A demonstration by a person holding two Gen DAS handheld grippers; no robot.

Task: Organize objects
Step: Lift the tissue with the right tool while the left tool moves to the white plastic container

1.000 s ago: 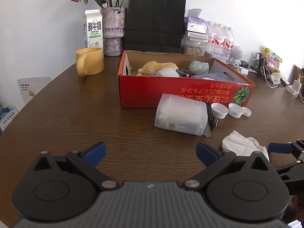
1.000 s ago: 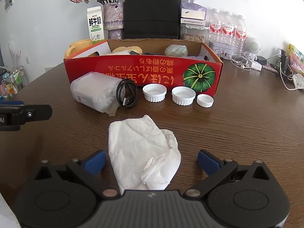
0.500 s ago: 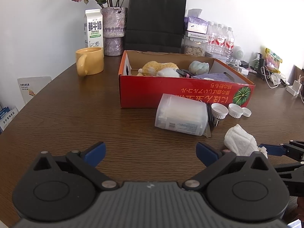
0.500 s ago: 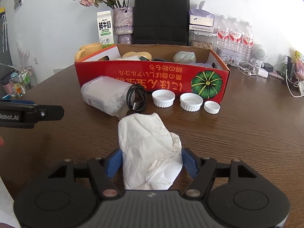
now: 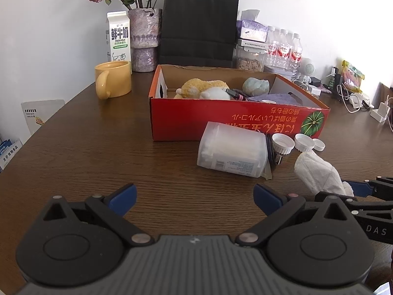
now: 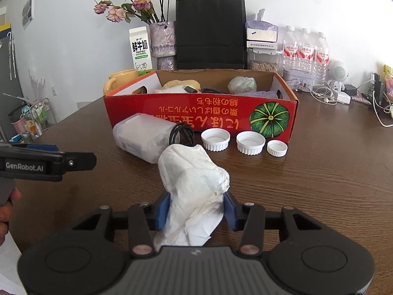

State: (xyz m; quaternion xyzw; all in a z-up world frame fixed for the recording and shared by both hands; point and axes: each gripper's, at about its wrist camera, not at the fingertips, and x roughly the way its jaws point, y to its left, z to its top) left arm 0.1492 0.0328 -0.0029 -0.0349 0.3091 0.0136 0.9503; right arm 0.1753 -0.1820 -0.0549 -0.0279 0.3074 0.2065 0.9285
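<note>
Tissue [image 6: 194,184], crumpled and white, sits nearest to us on the brown bench [image 6: 319,184], caught between the blue pads of our right gripper [image 6: 195,210]. Its jaws are closing on it, pressing both flanks so the wad bulges upward above them. We judge it very light and soft, with no stiffness: it will crush, not slip, and it could tear or trail a loose flap, so the thick middle of the wad is the place to hold, as we do now. Our left gripper [image 5: 195,196] hovers over bare wood with its jaws wide apart and nothing between them.

A second ago the right jaws stood fully apart on either side of the tissue, which lay flatter; now they have drawn in and bunched it. The left gripper has not shifted.

Just beyond the tissue lies a clear plastic tub [image 6: 145,140] on its side, with a coiled black cable [image 6: 183,135] against its end. Beside them, three white lids [image 6: 245,142] line up in front of the red cardboard box [image 6: 196,110], which already holds soft toys and a cloth. We judge the box to be where the tissue goes. Farther back stand a yellow mug [image 5: 113,80], a milk carton [image 6: 140,49], a vase of flowers [image 6: 162,41] and a black paper bag [image 6: 211,32].
</note>
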